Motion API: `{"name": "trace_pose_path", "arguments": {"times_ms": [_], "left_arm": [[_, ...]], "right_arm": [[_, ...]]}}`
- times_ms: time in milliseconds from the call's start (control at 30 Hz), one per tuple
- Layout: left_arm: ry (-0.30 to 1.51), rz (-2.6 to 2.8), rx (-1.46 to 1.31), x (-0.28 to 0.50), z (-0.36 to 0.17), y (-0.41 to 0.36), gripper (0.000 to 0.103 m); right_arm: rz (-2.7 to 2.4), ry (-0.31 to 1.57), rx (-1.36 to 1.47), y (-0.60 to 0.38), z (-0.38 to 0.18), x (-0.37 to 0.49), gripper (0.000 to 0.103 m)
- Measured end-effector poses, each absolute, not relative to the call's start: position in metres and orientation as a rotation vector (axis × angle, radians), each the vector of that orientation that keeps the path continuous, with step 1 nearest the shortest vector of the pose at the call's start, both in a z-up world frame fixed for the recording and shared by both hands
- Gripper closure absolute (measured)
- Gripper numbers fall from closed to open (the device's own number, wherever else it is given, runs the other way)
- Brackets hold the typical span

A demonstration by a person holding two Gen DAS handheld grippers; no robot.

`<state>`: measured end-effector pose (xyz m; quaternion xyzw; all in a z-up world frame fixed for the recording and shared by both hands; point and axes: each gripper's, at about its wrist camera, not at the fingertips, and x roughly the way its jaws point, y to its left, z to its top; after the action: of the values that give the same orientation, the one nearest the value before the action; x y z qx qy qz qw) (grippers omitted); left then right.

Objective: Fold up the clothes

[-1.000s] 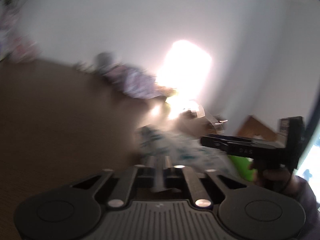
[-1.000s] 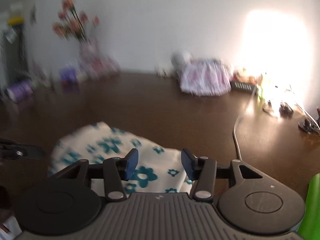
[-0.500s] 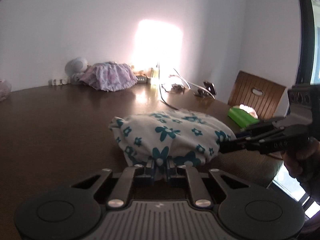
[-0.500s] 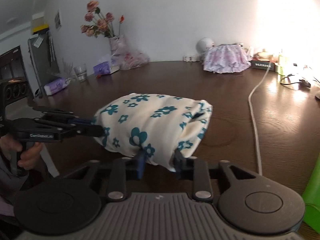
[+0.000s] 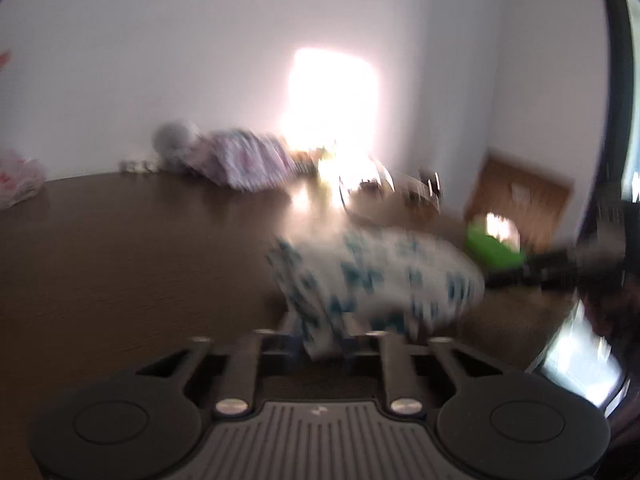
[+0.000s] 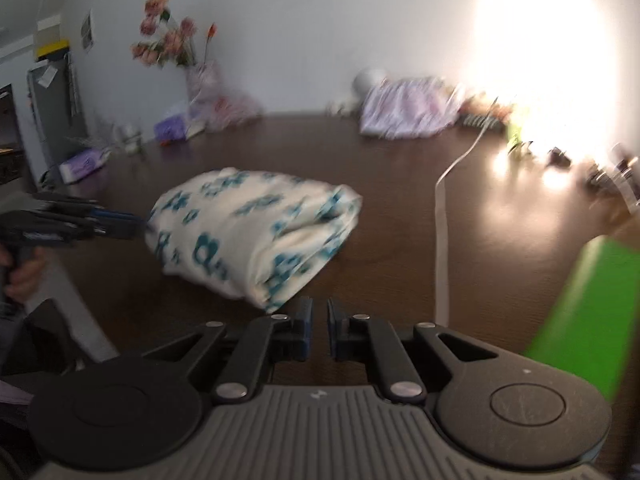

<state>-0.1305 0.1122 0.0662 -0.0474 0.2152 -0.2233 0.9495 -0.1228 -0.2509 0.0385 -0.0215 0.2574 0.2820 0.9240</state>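
The folded floral cloth [image 6: 256,236] lies on the worktop [image 6: 400,184] just ahead of the right hand-held gripper [image 6: 318,322], whose jaws are closing, empty. The left hand-held gripper [image 5: 320,338] is opening around its edge.

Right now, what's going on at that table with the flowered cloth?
A person is folding clothes with a handheld gripper in each hand. The white garment with blue flowers lies in a folded bundle on the dark wooden table. The left gripper has the bundle's near edge between its fingers, and its jaws are opening; the view is blurred, so whether they press the cloth is unclear. The right gripper sits just beside the bundle with nothing between its fingers, jaws closing to almost shut.
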Motion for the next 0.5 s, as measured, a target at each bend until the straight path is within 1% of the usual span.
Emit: {"name": "trace_pose_path", "arguments": {"times_ms": [33,100,167,200,267,300,333,400,433,500], "left_arm": [[0.407,-0.454,-0.128,-0.129,0.075,0.113,0.056],[0.370,-0.461,-0.116,-0.116,0.089,0.095,0.057],[0.371,-0.462,-0.052,-0.093,0.088,0.064,0.059],[0.400,-0.446,-0.032,-0.080,0.083,0.052,0.063],[0.493,-0.386,-0.017,-0.052,0.067,0.035,0.090],[0.543,-0.352,-0.017,-0.044,0.057,0.032,0.092],[0.558,-0.342,-0.013,-0.042,0.048,0.031,0.091],[0.549,-0.340,0.008,-0.046,0.034,0.029,0.090],[0.538,-0.327,0.029,-0.051,0.029,0.029,0.089],[0.547,-0.304,0.043,-0.056,0.032,0.026,0.089]], "right_arm": [[0.573,0.494,-0.061,-0.247,0.046,-0.125,0.093],[0.571,0.419,-0.103,-0.227,0.061,-0.121,0.093],[0.592,0.384,-0.119,-0.200,0.068,-0.106,0.091],[0.596,0.375,-0.122,-0.186,0.069,-0.096,0.091],[0.570,0.426,-0.162,-0.160,0.060,-0.077,0.091],[0.547,0.464,-0.187,-0.149,0.053,-0.068,0.091],[0.520,0.512,-0.220,-0.142,0.043,-0.062,0.092],[0.453,0.540,-0.247,-0.143,0.022,-0.054,0.092],[0.448,0.558,-0.211,-0.150,0.020,-0.053,0.092],[0.404,0.568,-0.258,-0.151,0.017,-0.061,0.092]]}}
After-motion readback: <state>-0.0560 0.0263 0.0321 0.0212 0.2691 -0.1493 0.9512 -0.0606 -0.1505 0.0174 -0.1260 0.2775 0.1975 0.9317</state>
